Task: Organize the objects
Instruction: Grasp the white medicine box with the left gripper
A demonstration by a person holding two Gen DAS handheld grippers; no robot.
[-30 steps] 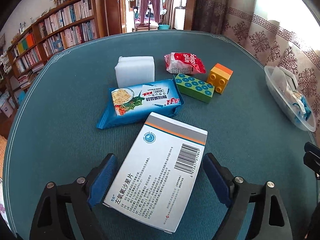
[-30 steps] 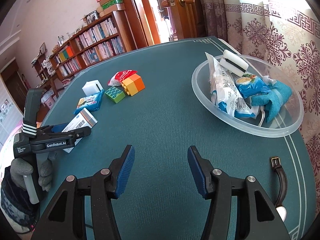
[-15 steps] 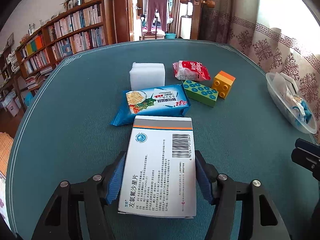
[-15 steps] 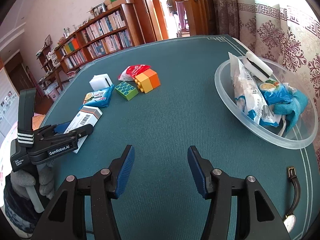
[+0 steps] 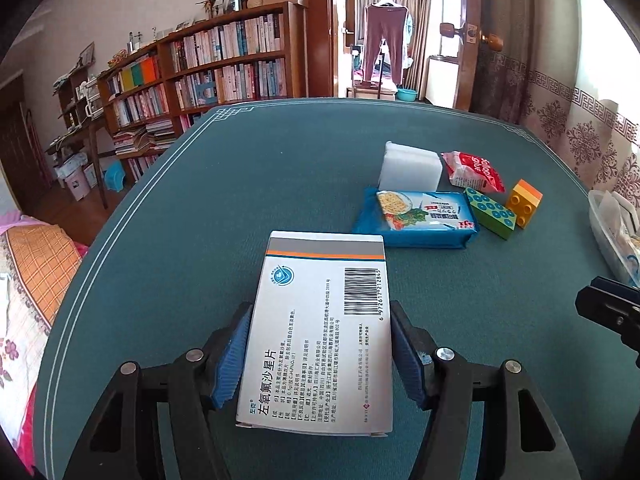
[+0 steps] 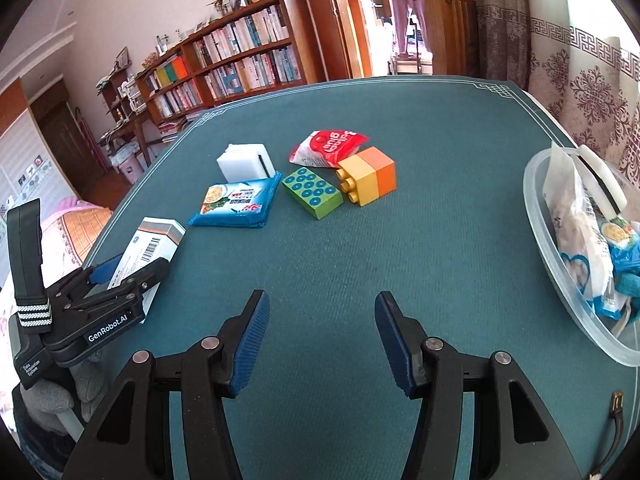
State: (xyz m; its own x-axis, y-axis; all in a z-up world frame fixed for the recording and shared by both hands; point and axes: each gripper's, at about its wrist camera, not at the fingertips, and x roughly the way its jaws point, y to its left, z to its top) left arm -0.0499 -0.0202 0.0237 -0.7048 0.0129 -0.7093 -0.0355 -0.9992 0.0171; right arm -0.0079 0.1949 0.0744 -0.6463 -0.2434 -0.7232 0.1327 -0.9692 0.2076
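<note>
My left gripper (image 5: pixel 320 308) is shut on a white medicine box (image 5: pixel 320 332), its blue pads pressing both long sides; the box (image 6: pixel 156 240) is tilted up off the teal table. From the right wrist view the left gripper (image 6: pixel 120 276) is at the table's left edge. My right gripper (image 6: pixel 322 296) stands open over bare cloth, nothing between its fingers. Beyond lie a blue cracker packet (image 6: pixel 240 200), a white block (image 6: pixel 244 162), a red packet (image 6: pixel 330 146), a green brick (image 6: pixel 312 192) and a yellow-orange brick (image 6: pixel 368 176).
A clear plastic bowl (image 6: pixel 540 220) holding packets and a blue cloth sits at the right edge. A gloved hand (image 6: pixel 48 396) holds the left gripper. A buckled strap (image 6: pixel 616 408) lies near the front right. Bookshelves stand beyond the table's far left.
The left gripper's jaws closed onto the medicine box, straightened it and carried it leftward. The right gripper swung left, so the bowl slid to the right edge of its view.
</note>
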